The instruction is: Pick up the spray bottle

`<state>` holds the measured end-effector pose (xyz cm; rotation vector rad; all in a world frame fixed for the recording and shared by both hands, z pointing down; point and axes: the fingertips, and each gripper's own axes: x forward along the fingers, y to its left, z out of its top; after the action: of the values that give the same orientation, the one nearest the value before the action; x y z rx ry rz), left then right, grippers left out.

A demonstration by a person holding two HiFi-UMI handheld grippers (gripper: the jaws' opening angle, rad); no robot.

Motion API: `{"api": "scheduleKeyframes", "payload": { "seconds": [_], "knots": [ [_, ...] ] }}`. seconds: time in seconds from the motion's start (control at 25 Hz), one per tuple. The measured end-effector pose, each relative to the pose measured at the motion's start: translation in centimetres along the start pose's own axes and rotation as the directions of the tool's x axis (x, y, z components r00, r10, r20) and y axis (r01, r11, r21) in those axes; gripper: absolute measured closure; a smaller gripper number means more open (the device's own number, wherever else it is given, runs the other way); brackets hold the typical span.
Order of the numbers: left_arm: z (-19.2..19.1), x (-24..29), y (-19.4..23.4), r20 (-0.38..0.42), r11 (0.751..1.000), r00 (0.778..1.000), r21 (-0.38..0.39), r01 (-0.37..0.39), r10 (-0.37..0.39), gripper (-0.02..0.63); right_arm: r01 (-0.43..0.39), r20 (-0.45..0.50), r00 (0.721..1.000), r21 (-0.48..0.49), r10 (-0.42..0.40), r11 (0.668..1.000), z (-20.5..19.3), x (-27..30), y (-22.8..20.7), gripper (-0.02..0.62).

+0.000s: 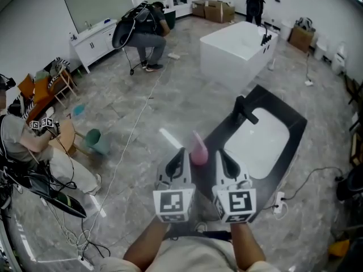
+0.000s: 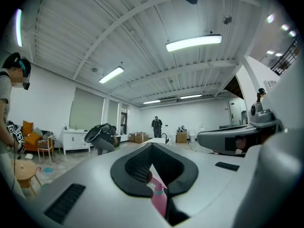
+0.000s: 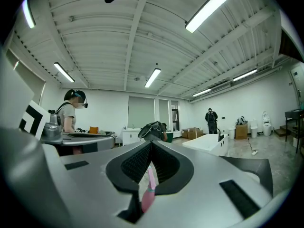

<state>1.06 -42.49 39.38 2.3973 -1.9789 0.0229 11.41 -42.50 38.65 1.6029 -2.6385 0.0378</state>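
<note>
Grey marbled floor (image 1: 142,123), white walls (image 1: 34,16), ribbed ceiling (image 2: 118,42) with tube lights (image 2: 194,42). White bathtub (image 1: 238,47) far centre, cardboard boxes (image 1: 214,10) beyond it. White cabinet (image 1: 96,41) far left, orange chairs (image 1: 35,90) left. Black counter (image 1: 283,113) with white basin (image 1: 261,143) near right.

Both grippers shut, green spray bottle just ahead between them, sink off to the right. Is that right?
Not quite: the spray bottle is pink, not green, as the head view shows. The rest stands: left gripper and right gripper shut, the bottle ahead between them, the sink to the right.
</note>
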Motion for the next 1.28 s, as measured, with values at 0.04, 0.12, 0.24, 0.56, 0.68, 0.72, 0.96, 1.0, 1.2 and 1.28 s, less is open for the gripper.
{"api": "scheduleKeyframes", "payload": {
  "seconds": [0.04,0.12,0.24,0.56,0.68,0.72,0.96,1.0,1.2,1.28],
  "knots": [
    [-0.1,0.4,0.4,-0.001,1.0,1.0,0.001,0.0,0.0,0.604,0.002,-0.005,1.0,-0.005,-0.002,1.0,0.0,0.6,0.1,0.589],
    [-0.4,1.1,1.1,-0.007,1.0,1.0,-0.001,0.002,-0.002,0.604,0.012,-0.022,1.0,-0.019,-0.012,1.0,0.0,1.6,0.2,0.589],
    [-0.3,2.2,1.9,-0.002,1.0,1.0,0.001,0.01,-0.01,0.604,0.024,-0.037,0.999,-0.026,-0.025,0.999,-0.3,3.1,0.2,0.589],
    [-0.9,3.8,3.0,0.001,0.999,0.999,0.001,0.036,-0.036,0.604,0.002,-0.11,0.994,-0.06,-0.009,0.998,-3.6,6.3,0.9,0.588],
    [-1.1,4.1,3.2,-0.002,0.999,0.999,-0.001,0.046,-0.046,0.604,0.0,-0.145,0.989,-0.064,-0.009,0.998,-4.9,7.3,1.0,0.588],
    [-1.1,4.2,3.3,-0.003,0.999,0.999,-0.003,0.047,-0.047,0.604,-0.005,-0.157,0.988,-0.069,-0.006,0.998,-5.3,7.6,1.0,0.577],
    [-1.2,4.8,3.9,-0.004,0.998,0.998,-0.007,0.056,-0.056,0.604,-0.022,-0.221,0.975,-0.072,0.006,0.997,-7.6,9.5,1.3,0.517],
    [-1.3,4.9,4.0,-0.005,0.998,0.998,-0.005,0.057,-0.057,0.604,-0.027,-0.235,0.972,-0.071,0.01,0.997,-8.1,9.8,1.4,0.508],
    [-1.7,5.2,4.6,-0.011,0.998,0.998,-0.003,0.062,-0.062,0.604,-0.044,-0.301,0.953,-0.06,0.024,0.997,-10.7,11.1,1.6,0.445],
    [-1.8,5.3,4.8,-0.014,0.998,0.998,-0.005,0.062,-0.063,0.604,-0.052,-0.338,0.94,-0.045,0.033,0.998,-12.2,11.8,1.6,0.426]
  ]
}}
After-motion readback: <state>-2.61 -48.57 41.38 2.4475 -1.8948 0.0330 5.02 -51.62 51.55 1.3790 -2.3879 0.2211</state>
